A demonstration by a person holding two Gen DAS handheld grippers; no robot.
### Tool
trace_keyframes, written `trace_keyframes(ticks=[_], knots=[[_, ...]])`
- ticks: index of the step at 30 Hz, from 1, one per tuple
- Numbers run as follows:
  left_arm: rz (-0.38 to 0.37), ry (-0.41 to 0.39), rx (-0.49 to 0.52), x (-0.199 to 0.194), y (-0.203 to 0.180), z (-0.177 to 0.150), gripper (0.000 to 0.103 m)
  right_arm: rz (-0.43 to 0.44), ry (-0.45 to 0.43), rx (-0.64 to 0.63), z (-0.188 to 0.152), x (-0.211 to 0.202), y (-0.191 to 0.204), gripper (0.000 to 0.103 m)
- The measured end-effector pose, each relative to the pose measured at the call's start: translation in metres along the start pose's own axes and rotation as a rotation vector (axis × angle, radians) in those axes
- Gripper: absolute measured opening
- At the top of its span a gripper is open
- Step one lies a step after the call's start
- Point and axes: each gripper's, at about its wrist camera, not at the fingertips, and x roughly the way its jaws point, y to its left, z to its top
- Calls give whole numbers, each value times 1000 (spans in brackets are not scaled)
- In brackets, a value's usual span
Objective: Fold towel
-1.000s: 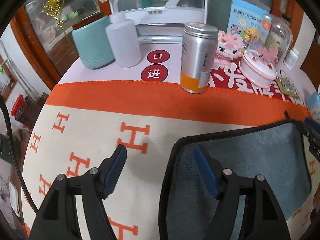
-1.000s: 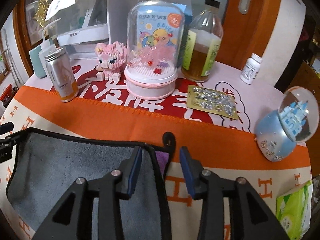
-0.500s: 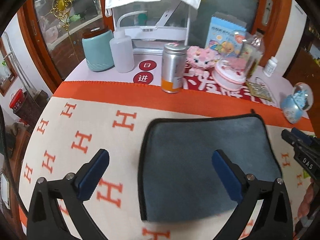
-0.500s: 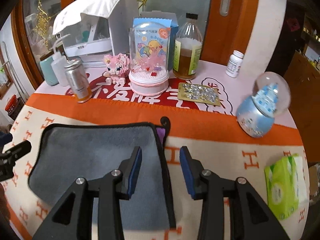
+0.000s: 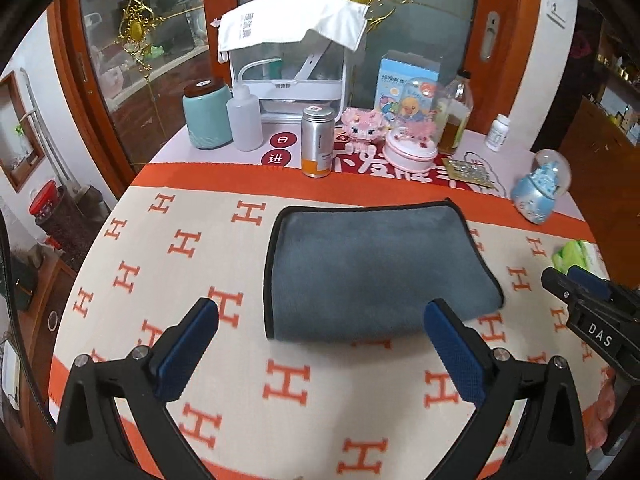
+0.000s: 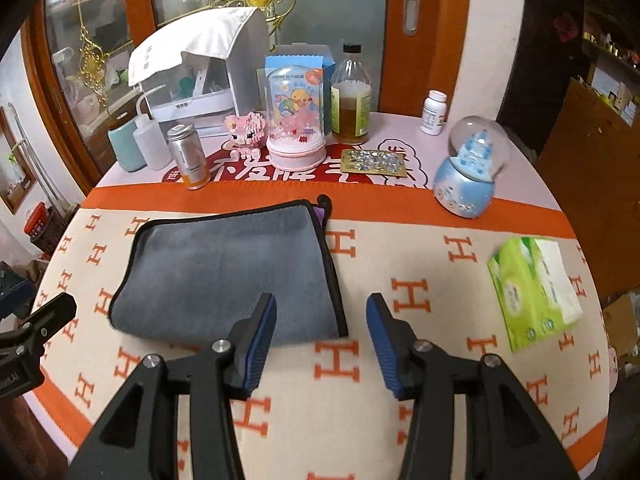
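Right wrist view, folded towel (image 6: 228, 268) (purple corner showing), tissue pack (image 6: 534, 290) whole

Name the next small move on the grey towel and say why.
Probably pull both grippers clear and stop. The towel already lies folded flat on the patterned cloth, black-trimmed edges stacked, and the left gripper and right gripper both hang open above the cloth, holding nothing.
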Motion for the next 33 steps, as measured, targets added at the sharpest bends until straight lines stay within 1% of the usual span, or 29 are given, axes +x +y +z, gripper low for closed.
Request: trace_keyframes(ticks=[5,10,15,18,24,33], knots=[[-1,-12,12,-32,-8,-13,102,-11,-12,3,-12,-31,-3,47],[-14,-47,26,-68,-19,-26,102,-19,-33,-1,-26,-63,-5,48],[-31,-65,41,-93,-30,-37,102,6,-41,9,-40,-86,-8,49],[-36,-75,47,-104,-36,-44,102,6,-48,4,-48,-99,-8,49],[-49,-71,62,-118,-46,-57,102,34,-48,6,-63,-118,-9,49],[-52,-63,93,-136,-58,-75,102,47,-30,-8,-83,-133,-6,49]])
